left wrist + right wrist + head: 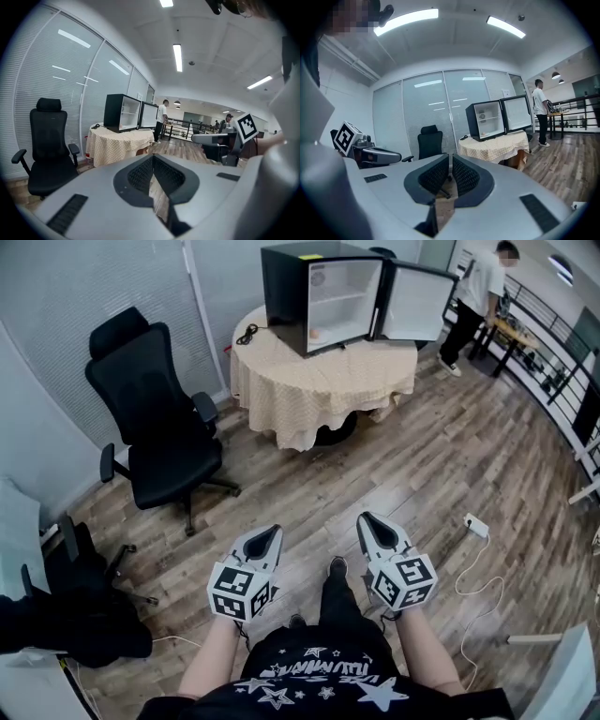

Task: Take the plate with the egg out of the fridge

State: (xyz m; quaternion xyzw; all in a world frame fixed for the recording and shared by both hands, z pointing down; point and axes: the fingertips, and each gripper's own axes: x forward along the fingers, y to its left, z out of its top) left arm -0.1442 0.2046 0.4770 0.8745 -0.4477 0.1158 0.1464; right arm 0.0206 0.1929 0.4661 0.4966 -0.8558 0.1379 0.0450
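I find the left tongs (272,532) and right tongs (369,521) both closed on nothing, low in frame, well apart from the open fridge (323,296) on the worktop (319,390) at upper centre, where the plate with the egg (317,333) seems to sit on the bottom level. I judge a tilted grip on its rim would roll the egg off. Only the right gripper view faces the shelves squarely.

Black fridge (281,287), white inside; beige checked tablecloth (319,381); black chair (159,418); brown plank floor (422,474).
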